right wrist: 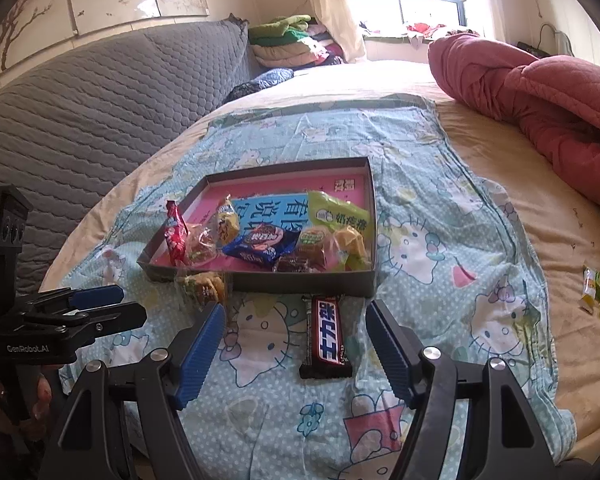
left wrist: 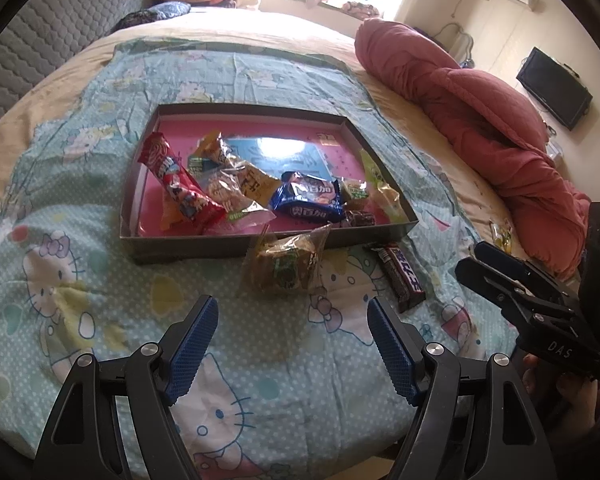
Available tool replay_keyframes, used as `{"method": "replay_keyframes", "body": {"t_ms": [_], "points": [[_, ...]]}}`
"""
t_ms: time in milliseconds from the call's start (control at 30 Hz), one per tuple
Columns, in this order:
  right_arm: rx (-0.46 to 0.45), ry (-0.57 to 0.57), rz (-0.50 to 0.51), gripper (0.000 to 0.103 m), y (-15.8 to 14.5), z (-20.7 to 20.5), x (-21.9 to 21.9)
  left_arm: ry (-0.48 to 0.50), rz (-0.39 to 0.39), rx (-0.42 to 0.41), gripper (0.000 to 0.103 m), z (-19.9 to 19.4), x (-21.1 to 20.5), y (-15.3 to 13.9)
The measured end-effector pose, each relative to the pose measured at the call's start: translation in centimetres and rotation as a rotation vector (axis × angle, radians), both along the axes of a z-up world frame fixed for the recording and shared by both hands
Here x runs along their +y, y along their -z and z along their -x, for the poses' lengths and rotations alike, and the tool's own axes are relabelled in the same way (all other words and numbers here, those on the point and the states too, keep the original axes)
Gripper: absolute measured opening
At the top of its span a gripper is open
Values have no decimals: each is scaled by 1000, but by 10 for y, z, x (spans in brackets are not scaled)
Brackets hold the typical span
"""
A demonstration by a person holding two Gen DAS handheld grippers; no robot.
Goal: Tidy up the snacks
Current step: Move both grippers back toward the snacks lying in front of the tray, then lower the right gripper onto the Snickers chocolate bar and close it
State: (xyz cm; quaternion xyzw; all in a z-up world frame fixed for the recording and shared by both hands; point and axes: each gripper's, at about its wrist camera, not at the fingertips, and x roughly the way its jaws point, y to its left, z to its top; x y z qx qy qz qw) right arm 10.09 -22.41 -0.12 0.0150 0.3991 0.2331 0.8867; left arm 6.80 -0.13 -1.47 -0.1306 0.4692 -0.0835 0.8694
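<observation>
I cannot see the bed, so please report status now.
Both grippers, left gripper and right gripper, open, empty. Chocolate bar and clear-wrapped pastry outside tray. Nothing blocking.

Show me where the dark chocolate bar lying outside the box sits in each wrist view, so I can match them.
Left wrist: the chocolate bar lies right of centre, just beyond the left gripper's right finger.
Right wrist: the bar lies centre-low, between the right gripper's open fingers, untouched.
Shared landmark: the grey box, whose front wall stands just behind the bar.
</observation>
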Motion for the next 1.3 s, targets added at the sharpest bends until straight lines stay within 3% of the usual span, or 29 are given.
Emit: {"method": "replay_keyframes", "body": {"t_ms": [500, 967, 1300], "points": [[94, -43, 42, 72, 30, -16, 15, 2, 52, 48, 78, -9, 3, 21], [127, -49, 103, 72, 49, -32, 25, 16, 88, 62, 78, -14, 2, 29], [151, -81, 127, 53, 62, -44, 30, 14, 94, 66, 78, -18, 2, 33]]}}
